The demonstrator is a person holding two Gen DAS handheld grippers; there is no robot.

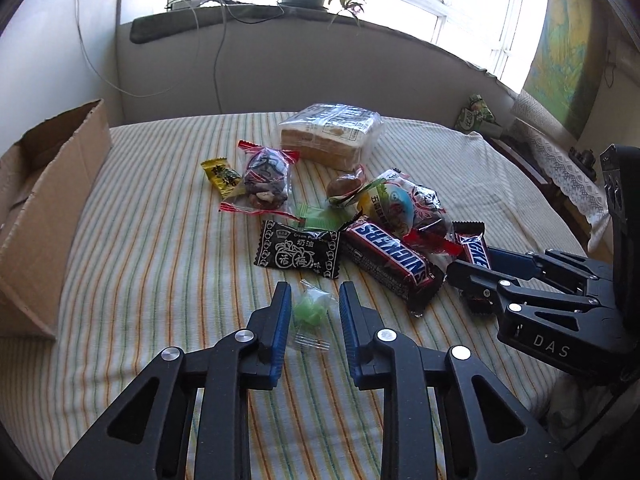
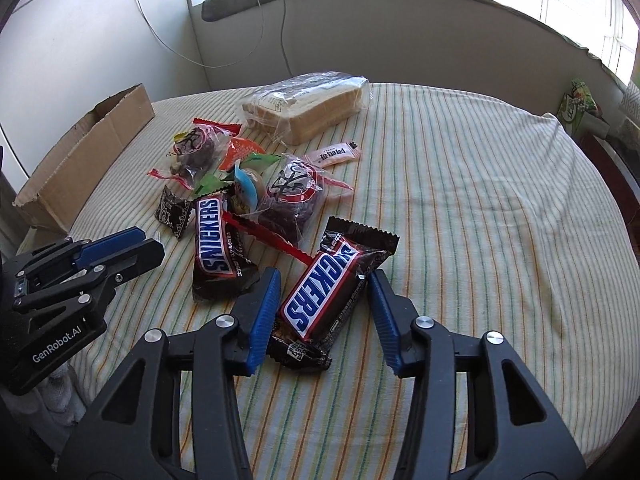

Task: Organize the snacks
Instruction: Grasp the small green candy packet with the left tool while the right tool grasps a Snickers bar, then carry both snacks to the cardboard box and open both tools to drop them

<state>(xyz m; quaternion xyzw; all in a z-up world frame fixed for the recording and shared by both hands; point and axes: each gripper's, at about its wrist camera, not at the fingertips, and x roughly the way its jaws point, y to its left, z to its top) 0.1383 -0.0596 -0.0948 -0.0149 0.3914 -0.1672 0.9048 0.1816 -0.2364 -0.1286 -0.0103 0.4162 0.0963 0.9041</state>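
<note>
Snacks lie heaped mid-tabletop [image 1: 132, 248], beside a cardboard box [image 1: 48, 216] at its left edge, likely their destination. Left hand-held gripper [image 1: 314, 300] straddles a green candy [image 1: 310, 312], pads not yet pressing; right hand-held gripper [image 2: 326, 292] brackets a Snickers bar [image 2: 320, 292], right pad still clear.

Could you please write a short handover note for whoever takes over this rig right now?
Left gripper: fingers straddle the green candy, not pressing it yet.
Right gripper: fingers flank a Snickers bar; the left pad is at its wrapper, with a gap on the other side.
The other snacks, including the bread bag, sit piled on the striped cloth.
Cardboard box stands open at the left; nothing visible inside.
Left to do: essentially all the sorting.
</note>
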